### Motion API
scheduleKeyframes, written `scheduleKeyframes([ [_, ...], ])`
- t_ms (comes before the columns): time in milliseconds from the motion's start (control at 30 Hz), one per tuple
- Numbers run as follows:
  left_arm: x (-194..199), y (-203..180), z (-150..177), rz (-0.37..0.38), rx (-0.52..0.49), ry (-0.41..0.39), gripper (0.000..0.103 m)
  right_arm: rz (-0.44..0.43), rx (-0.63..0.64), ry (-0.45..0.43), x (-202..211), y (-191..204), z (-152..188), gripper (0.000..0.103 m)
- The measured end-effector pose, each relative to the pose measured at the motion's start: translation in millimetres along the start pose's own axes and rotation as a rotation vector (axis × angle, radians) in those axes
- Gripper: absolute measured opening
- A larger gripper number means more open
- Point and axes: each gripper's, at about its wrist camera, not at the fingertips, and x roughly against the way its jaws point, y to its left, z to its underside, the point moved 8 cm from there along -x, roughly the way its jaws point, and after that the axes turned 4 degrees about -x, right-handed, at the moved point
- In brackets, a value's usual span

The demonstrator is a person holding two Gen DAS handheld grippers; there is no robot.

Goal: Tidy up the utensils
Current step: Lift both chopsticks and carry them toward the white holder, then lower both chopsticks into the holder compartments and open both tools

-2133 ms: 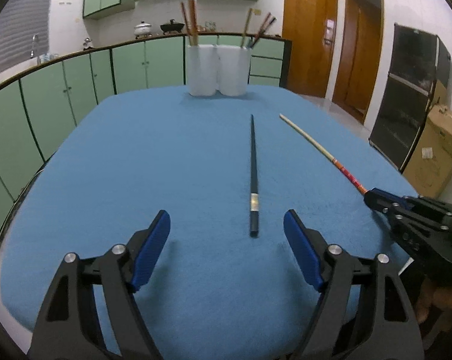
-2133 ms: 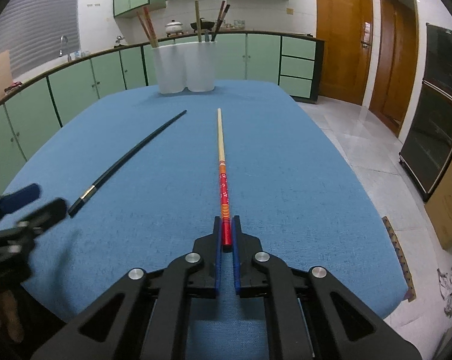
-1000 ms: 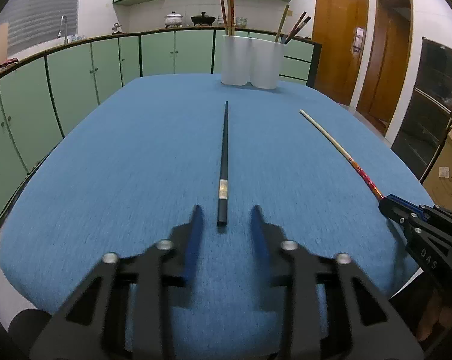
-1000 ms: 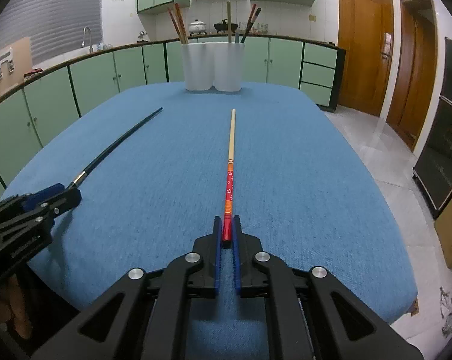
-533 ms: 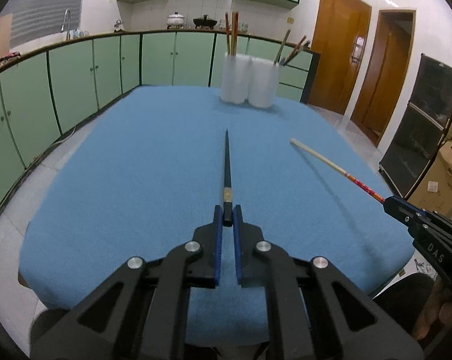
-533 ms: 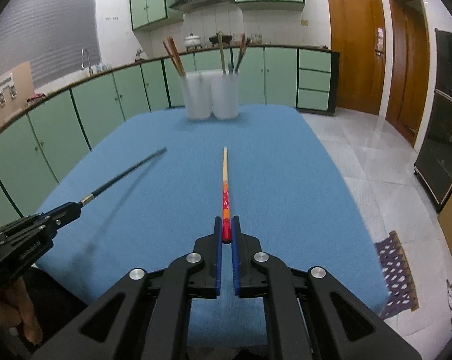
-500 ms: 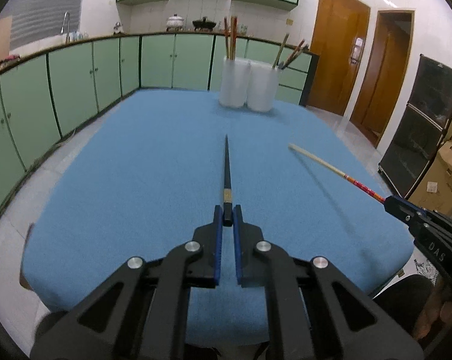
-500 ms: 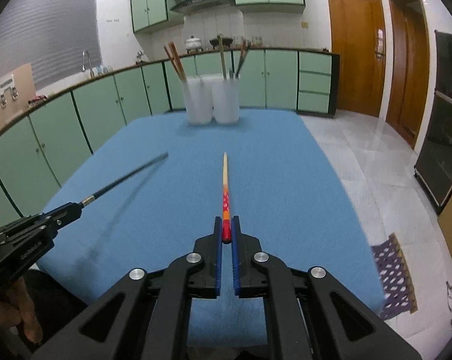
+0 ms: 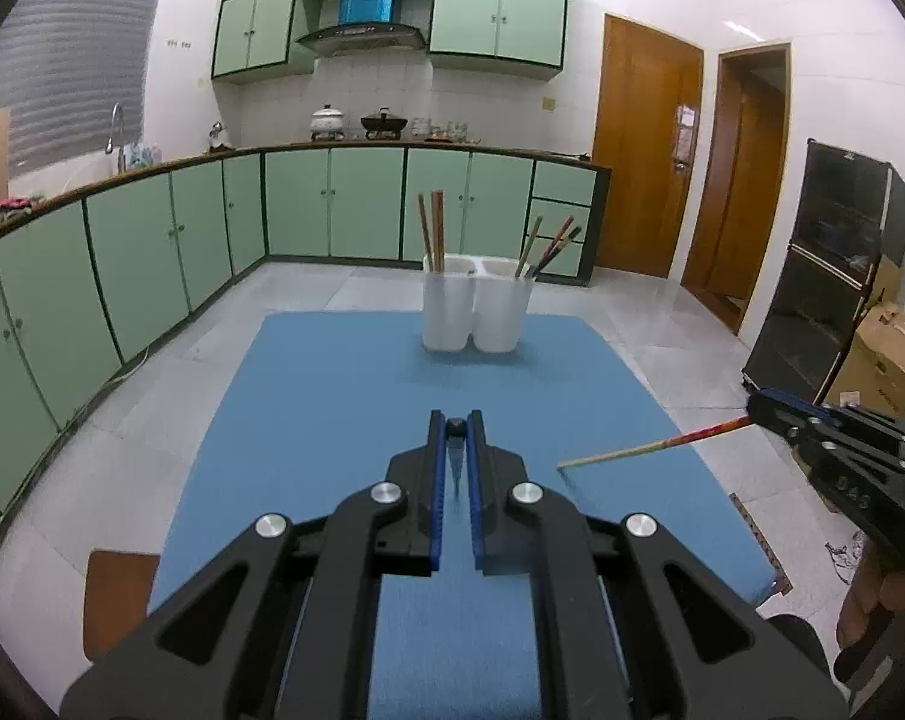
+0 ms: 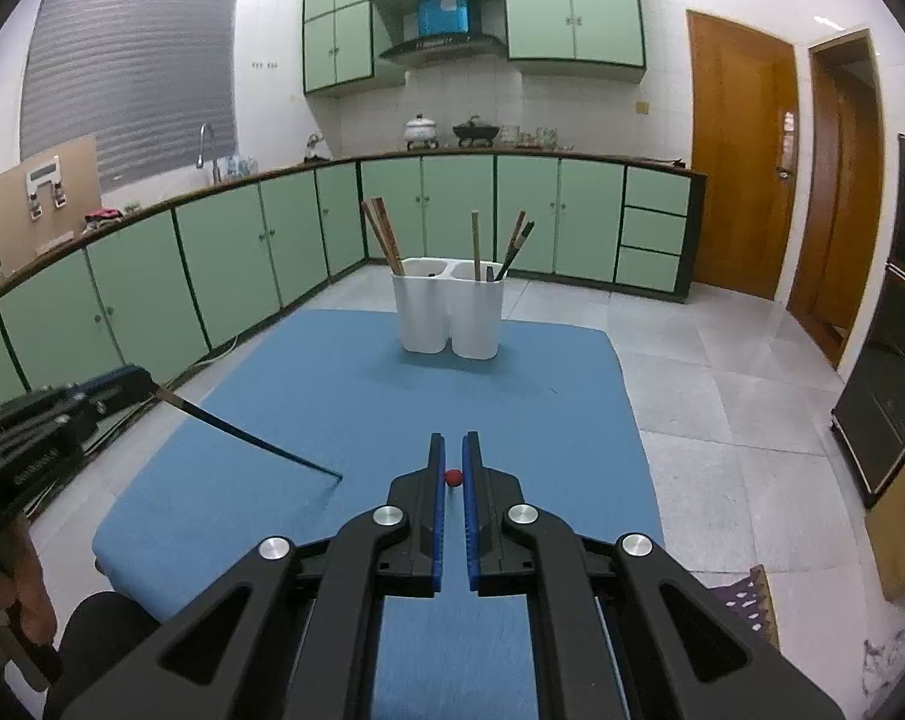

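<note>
My left gripper [image 9: 455, 427] is shut on the butt end of a black chopstick [image 9: 455, 468], which hangs tip down above the blue table; it shows from the side in the right wrist view [image 10: 248, 438]. My right gripper [image 10: 452, 476] is shut on the red end of a bamboo chopstick [image 10: 452, 477], also tip down; it shows in the left wrist view [image 9: 644, 450]. The white two-cup holder [image 9: 476, 312] with several chopsticks stands at the table's far end, well ahead of both grippers, and also shows in the right wrist view [image 10: 449, 312].
The blue-covered table [image 9: 332, 396] lies below both grippers, with grey tiled floor around it. Green kitchen cabinets [image 9: 152, 240] run along the left and back. A black cabinet [image 9: 836, 276] and a cardboard box [image 9: 890, 354] stand at the right.
Both grippers have lifted high above the table with their chopsticks, and the chopsticks have swung from lying forward to pointing tip down. Earlier the left gripper closed on the black chopstick.
</note>
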Motion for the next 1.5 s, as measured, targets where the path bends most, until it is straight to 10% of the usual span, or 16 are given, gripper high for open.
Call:
scheduleKeyframes([
  [867, -65.8, 27.4, -71.5, 0.092, 0.002, 0.091, 0.006, -0.085, 0.120, 0.228, -79.5, 20.5, -101.2, 0.005],
  [1500, -74.1, 6.2, -208.4, 0.079, -0.076, -0.068, 0.006, -0.078, 0.090, 0.132, -63.4, 26.4, -236.5, 0.005],
])
